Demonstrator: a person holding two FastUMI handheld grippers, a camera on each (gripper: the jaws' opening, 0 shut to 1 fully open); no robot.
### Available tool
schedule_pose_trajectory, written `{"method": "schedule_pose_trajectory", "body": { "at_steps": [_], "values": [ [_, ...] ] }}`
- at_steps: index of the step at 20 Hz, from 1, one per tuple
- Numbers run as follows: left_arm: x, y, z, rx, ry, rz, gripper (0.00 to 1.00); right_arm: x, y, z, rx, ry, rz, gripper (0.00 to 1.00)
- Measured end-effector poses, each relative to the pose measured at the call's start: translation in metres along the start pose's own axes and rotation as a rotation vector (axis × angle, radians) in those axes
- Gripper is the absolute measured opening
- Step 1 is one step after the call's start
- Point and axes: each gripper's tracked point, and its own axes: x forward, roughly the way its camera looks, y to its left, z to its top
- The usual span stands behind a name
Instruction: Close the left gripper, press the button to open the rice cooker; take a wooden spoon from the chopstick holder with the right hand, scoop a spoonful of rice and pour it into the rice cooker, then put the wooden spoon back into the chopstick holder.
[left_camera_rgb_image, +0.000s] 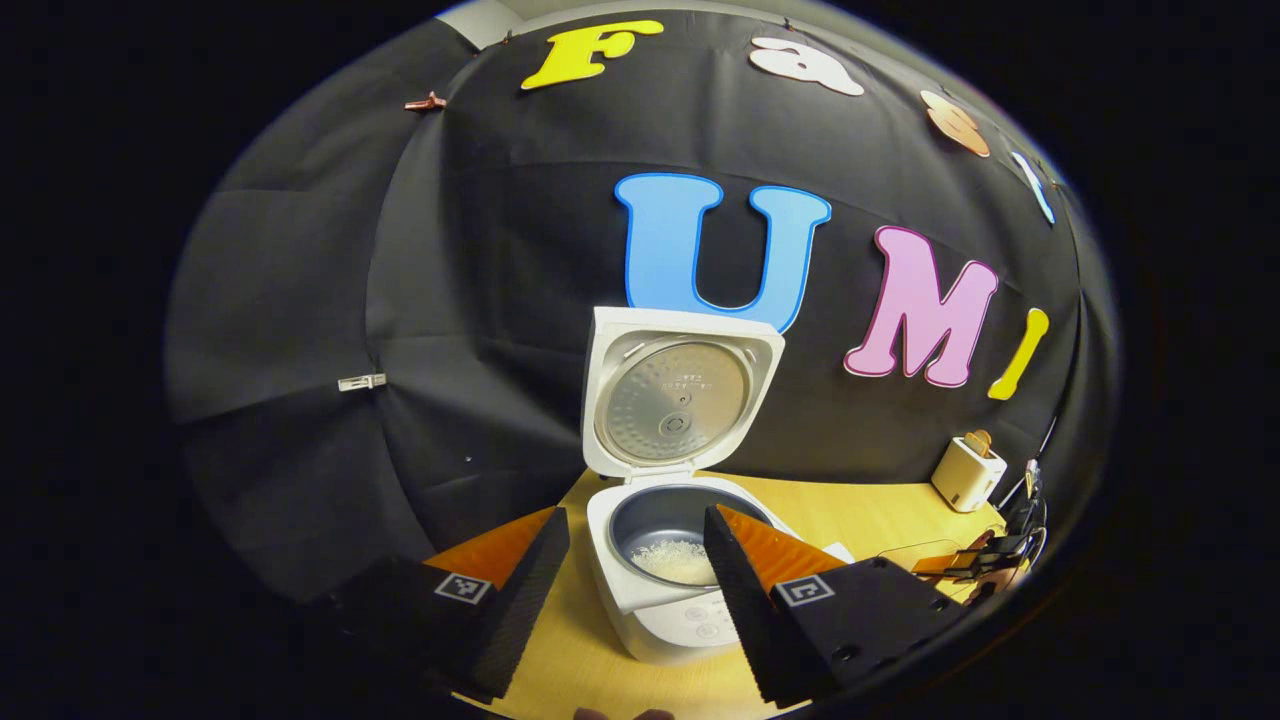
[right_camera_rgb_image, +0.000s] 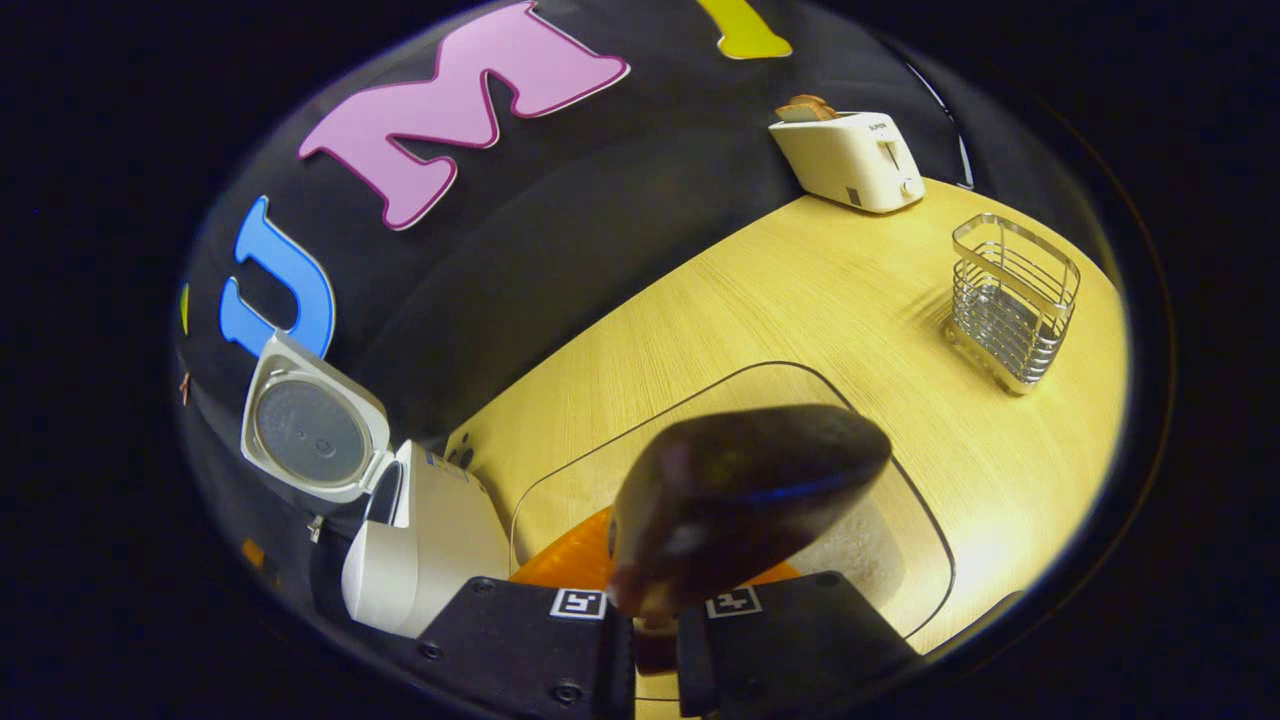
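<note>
Now, right tool (right_camera_rgb_image: 655, 610): clenched on the wooden spoon (right_camera_rgb_image: 745, 490), above the rice tray (right_camera_rgb_image: 925, 530).
Left tool (left_camera_rgb_image: 635, 580): released.
Rice cooker (left_camera_rgb_image: 665, 570): open, rice inside.
Holder (right_camera_rgb_image: 1012, 300): empty.
Risk: tilted bowl spills grains onto the bench (right_camera_rgb_image: 800, 300).

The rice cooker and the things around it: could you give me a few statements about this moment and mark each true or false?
1. The rice cooker has its lid up. True.
2. The cooker's pot is bare inside. False: some rice lies at its bottom.
3. The right tongs are shut on the wooden spoon. True.
4. The wire holder is full of utensils. False: nothing stands in it.
5. The left tongs are clamped on the cooker. False: they are open, with the cooker showing between them.
6. A toaster stands by the black cloth wall. True.
</note>
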Motion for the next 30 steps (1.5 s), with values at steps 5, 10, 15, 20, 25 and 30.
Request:
{"method": "schedule_pose_trajectory", "body": {
  "at_steps": [5,10,15,20,25,30],
  "values": [
    [-0.002,-0.003,0.000,0.001,-0.004,-0.006,0.87,-0.009,0.008,0.020,0.103,-0.037,0.054,0.10],
    [-0.002,-0.004,0.004,-0.002,-0.013,-0.013,0.87,-0.018,0.008,0.044,0.177,-0.075,0.084,0.10],
    [-0.001,-0.004,0.004,-0.001,-0.017,-0.021,0.87,-0.030,0.014,0.068,0.264,-0.098,0.133,0.10],
    [0.001,-0.005,0.004,-0.016,-0.018,-0.026,0.87,-0.043,0.044,0.093,0.344,-0.108,0.206,0.10],
    [0.000,-0.003,0.006,-0.021,-0.028,-0.029,0.87,-0.050,0.093,0.114,0.350,-0.116,0.271,0.09],
    [-0.004,0.004,0.007,-0.037,-0.039,-0.016,0.87,-0.046,0.167,0.121,0.367,-0.099,0.355,0.09]
  ]
}}
